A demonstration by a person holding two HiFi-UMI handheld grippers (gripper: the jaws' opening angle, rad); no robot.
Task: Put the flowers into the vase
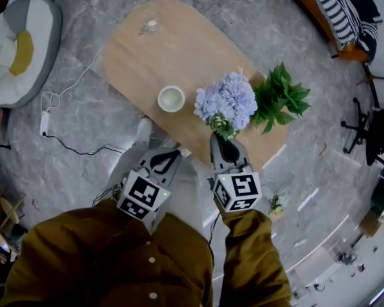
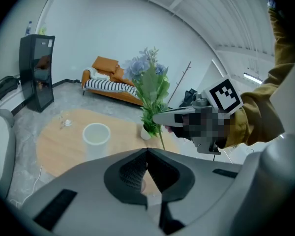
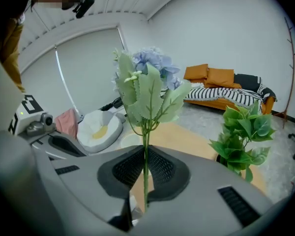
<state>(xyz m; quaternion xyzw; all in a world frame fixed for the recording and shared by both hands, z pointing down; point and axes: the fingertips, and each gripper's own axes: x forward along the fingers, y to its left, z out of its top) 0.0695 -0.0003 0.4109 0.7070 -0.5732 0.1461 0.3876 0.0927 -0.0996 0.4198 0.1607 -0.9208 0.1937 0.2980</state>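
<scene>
The surface [image 1: 128, 50] is wide and mostly bare, so a bunch let go off-target would, I judge, simply fall flat on it. The plant [image 1: 280, 100] stands just beside the flowers [image 1: 227, 100], which are held up over the surface's near edge, and a swing the wrong way could brush its leaves. The flowers look top-heavy, with a big blue head over a thin stem. The right gripper [image 1: 223, 144] is clenched on that stem low down, so the head may pivot or slip in the pads during the carry. The vase [image 1: 171, 98] stands apart to the left and looks small and light. A stem coming in tilted could catch its rim and tip it. The left gripper [image 1: 169, 160] is closed on nothing and hangs short of the surface, so it is not steadying the vase.

Only the head view gives the layout: vase, flowers and plant in a row across the surface. Only the right gripper view shows the stem [image 3: 145, 166] pinched between the pads, though the vase there is half hidden behind the leaves. The left gripper view adds what that one lacks: the vase's open mouth, and the stem's free end hanging below the right gripper.
</scene>
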